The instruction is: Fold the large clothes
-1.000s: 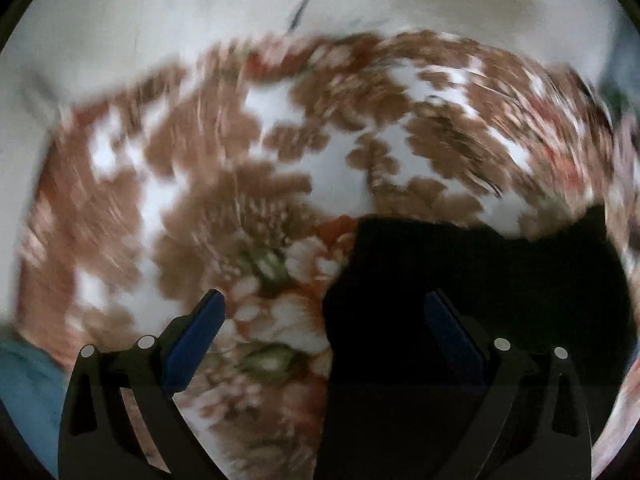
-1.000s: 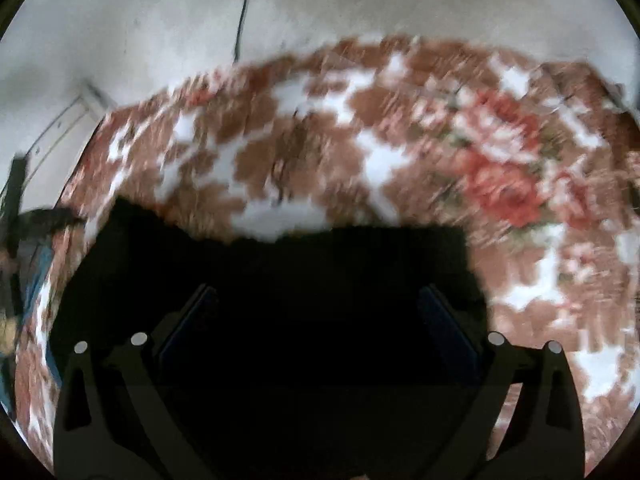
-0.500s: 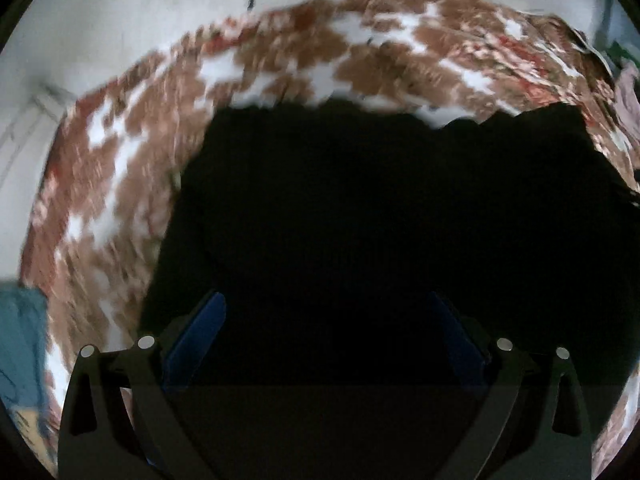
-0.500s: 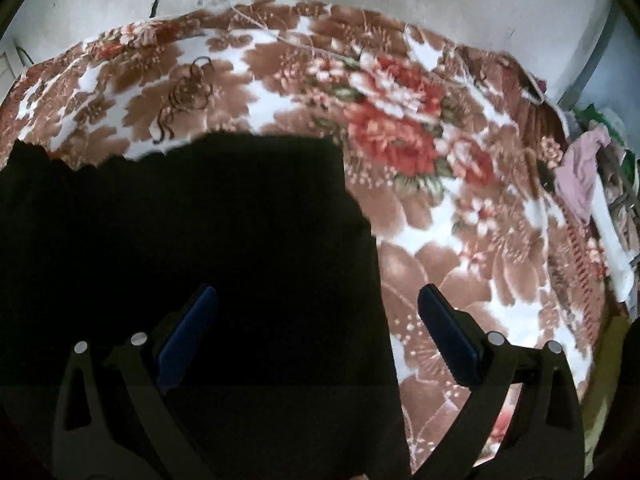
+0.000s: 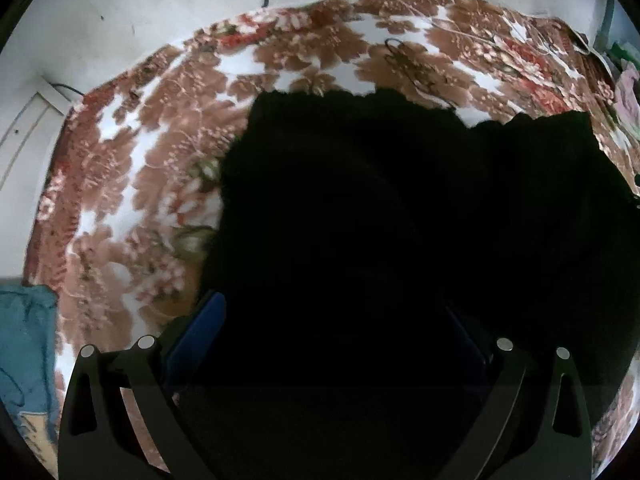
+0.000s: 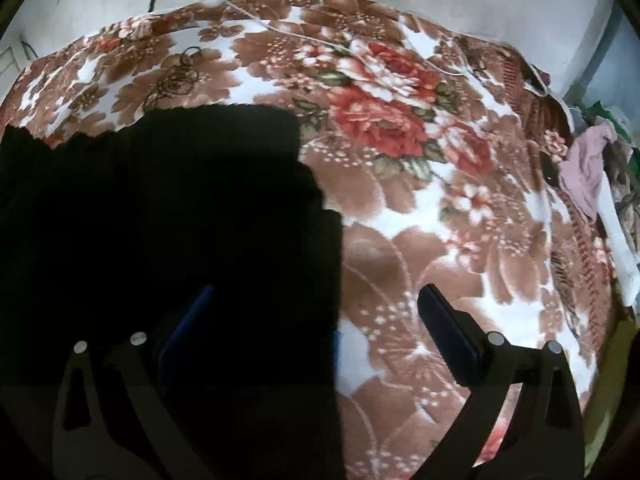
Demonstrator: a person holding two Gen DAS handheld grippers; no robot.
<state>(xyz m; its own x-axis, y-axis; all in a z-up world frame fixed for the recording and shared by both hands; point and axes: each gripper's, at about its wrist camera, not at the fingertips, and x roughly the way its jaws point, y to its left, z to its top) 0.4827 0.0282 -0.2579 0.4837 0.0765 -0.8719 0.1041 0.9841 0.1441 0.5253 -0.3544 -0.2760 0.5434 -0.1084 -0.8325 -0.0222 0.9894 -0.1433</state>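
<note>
Left wrist: black garment [image 5: 380,216] spread flat on floral blanket [image 5: 132,184], far edge wavy; folds not discernible, likely early. Left gripper [image 5: 336,320] spread wide above cloth, holding nothing.

Right wrist: garment's right edge stepped, uneven. Right gripper [image 6: 316,312] wide apart, straddling that edge.

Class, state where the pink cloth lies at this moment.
Right wrist view only: the pink cloth lies at the far right edge, just beyond the floral blanket, well away from the black garment on the left.

Left gripper [image 5: 334,320] black, blue pads, silver screws, right gripper [image 6: 316,316] alike
</note>
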